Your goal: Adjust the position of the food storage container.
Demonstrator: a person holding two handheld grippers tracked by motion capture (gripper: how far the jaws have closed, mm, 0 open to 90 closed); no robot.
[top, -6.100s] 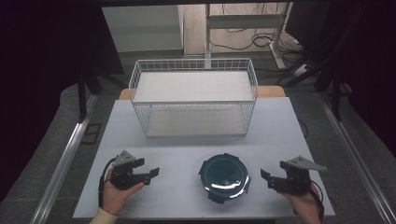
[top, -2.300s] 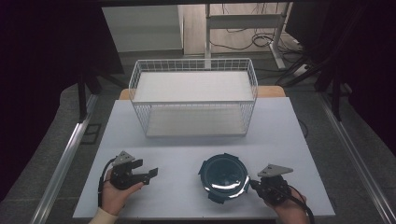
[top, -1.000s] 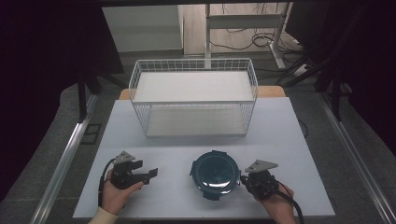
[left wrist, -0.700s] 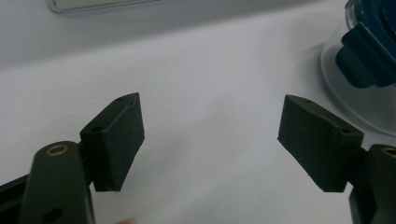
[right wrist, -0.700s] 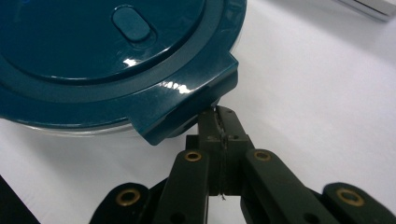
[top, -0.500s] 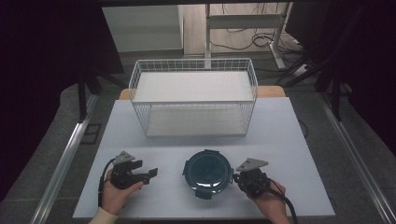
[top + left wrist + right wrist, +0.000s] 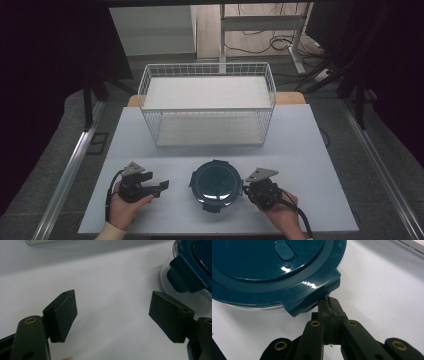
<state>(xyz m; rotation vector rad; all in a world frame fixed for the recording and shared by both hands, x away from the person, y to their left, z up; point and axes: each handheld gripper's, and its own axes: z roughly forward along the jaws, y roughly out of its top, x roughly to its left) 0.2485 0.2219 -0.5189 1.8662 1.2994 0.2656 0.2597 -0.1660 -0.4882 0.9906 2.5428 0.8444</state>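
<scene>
Lower centre of the high view: round clear container with teal clip-on lid (image 7: 216,184), on white table (image 7: 310,150). Right gripper (image 7: 329,305) closed, nudging its lid tab, likely pushing. Left gripper (image 7: 120,315) spread wide, empty, waiting.

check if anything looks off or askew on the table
Nothing is spilled or damaged. One oddity: the right gripper has its fingers shut with nothing between them, their tips up against a latch tab of the round teal-lidded container. The wire basket sits square and empty.
</scene>
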